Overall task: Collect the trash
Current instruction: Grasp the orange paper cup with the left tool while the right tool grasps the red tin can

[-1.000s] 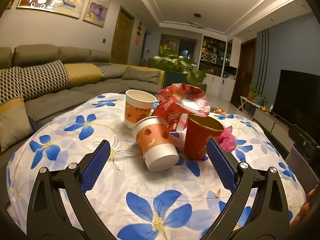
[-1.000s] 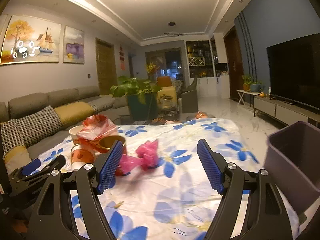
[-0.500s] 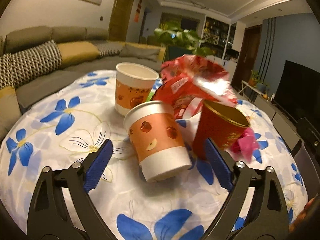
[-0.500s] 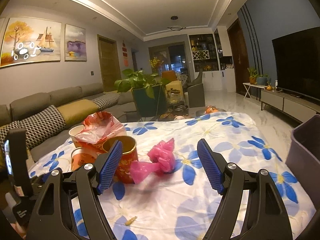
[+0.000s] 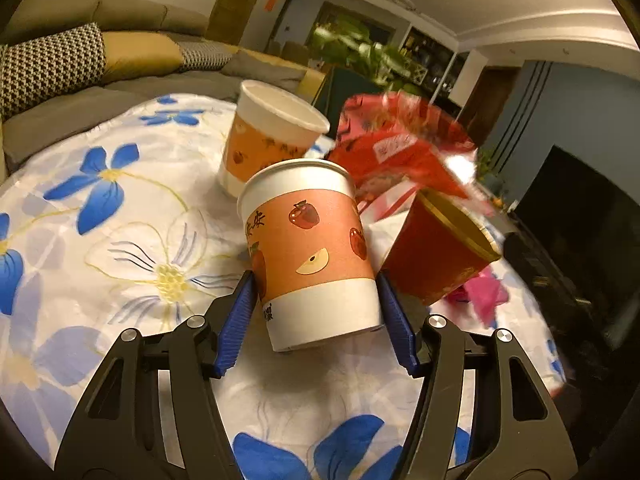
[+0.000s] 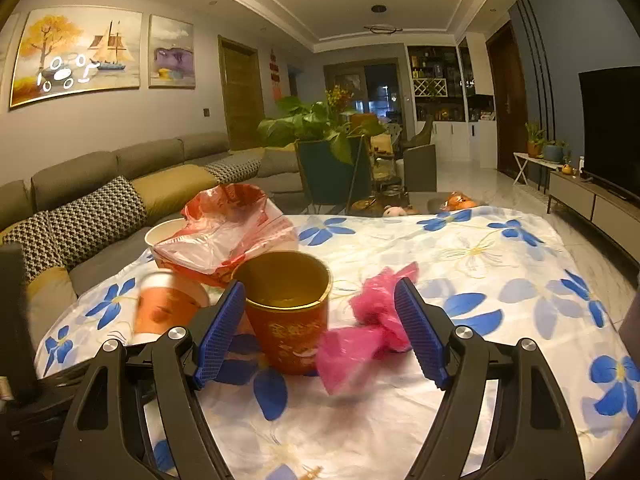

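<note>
My left gripper point(image 5: 314, 280) is shut on an apple-print paper cup point(image 5: 308, 240), its blue pads pressed against the cup's white lower band; the cup leans slightly. Behind it stand a second orange-print paper cup point(image 5: 272, 132), a crumpled red plastic bag point(image 5: 396, 148), a red gold-rimmed cup point(image 5: 436, 248) and a pink plastic bag point(image 5: 484, 292). My right gripper point(image 6: 318, 312) is open. The red gold-rimmed cup point(image 6: 288, 320) and the pink bag point(image 6: 372, 324) sit just ahead, between its fingers, and neither looks gripped. The apple-print cup point(image 6: 168, 308) shows blurred at the left.
Everything lies on a table with a white cloth printed with blue flowers point(image 6: 480, 264). A grey sofa point(image 6: 120, 184) runs along the left. A potted plant point(image 6: 320, 128) stands beyond the table, a TV point(image 6: 612, 128) at the right. A dark bin edge point(image 6: 633, 320) shows far right.
My left gripper moved forward and closed from wide open onto the apple-print cup. My right gripper came closer to the red cup and pink bag, still open.
</note>
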A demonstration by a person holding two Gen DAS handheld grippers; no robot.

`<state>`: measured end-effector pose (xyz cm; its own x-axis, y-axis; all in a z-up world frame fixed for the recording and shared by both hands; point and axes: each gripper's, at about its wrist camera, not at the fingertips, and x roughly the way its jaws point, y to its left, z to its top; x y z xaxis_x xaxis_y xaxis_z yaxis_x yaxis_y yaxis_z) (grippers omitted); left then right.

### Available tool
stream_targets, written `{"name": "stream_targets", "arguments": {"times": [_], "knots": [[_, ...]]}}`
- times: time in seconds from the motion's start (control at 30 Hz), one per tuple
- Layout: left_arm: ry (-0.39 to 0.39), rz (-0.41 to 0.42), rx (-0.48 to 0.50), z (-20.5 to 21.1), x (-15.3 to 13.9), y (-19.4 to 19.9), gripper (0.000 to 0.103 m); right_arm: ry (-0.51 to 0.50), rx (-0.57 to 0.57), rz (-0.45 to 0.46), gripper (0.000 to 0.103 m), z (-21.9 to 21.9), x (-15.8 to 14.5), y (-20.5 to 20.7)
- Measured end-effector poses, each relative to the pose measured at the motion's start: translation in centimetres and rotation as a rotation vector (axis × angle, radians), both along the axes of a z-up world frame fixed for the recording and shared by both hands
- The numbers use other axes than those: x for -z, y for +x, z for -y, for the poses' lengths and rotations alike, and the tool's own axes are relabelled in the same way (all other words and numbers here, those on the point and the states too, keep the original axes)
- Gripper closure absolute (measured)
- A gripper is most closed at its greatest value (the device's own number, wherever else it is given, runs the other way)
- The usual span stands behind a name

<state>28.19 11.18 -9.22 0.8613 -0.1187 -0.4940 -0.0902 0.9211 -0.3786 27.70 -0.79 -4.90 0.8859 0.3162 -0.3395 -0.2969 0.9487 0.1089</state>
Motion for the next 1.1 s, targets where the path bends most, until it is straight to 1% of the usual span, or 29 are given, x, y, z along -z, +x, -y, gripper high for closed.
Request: {"name": "stream_targets", "arguments": {"times": [0.1,0.2,0.33,0.43,0.47,0.53,0.6,0.73,0.8,1.1], "knots": [[0.025,0.048,-0.022,-0.4,-1.0,-1.4,0.043,-0.029,-0.013,-0.016,0.028,-1.4,0.3,0.8],[0.011,0.081,-0.029,-1.0,-1.9,-2.5,0.043,-0.051,-0.022,-0.030,0.028,-2.5,0.4,1.4],[0.014,0.116,-0.039,-1.4,-2.6,-3.9,0.043,-0.076,-0.044,-0.050,0.028,-4.0,0.4,2.3],[0.015,0.126,-0.043,-1.2,-3.0,-4.4,0.043,-0.079,-0.056,-0.080,0.028,-4.4,0.6,2.9],[0.015,0.126,-0.043,-1.4,-3.0,-4.3,0.043,-0.078,-0.060,-0.086,0.029,-4.5,0.7,3.0],[0.012,0.122,-0.043,-1.5,-2.9,-4.4,0.043,-0.079,-0.065,-0.098,0.037,-4.5,0.8,3.2],[0.007,0.116,-0.043,-1.7,-2.8,-4.3,0.043,-0.077,-0.065,-0.108,0.040,-4.4,0.9,3.3],[0.010,0.111,-0.044,-1.5,-2.7,-4.4,0.043,-0.057,-0.071,-0.100,0.048,-3.9,0.6,3.0],[0.012,0.109,-0.042,-1.4,-2.8,-4.2,0.043,-0.051,-0.069,-0.092,0.050,-3.6,0.5,2.7],[0.021,0.120,-0.044,-0.5,-3.4,-5.0,0.043,-0.027,-0.027,-0.012,0.050,-0.8,-1.8,-0.2]]}}
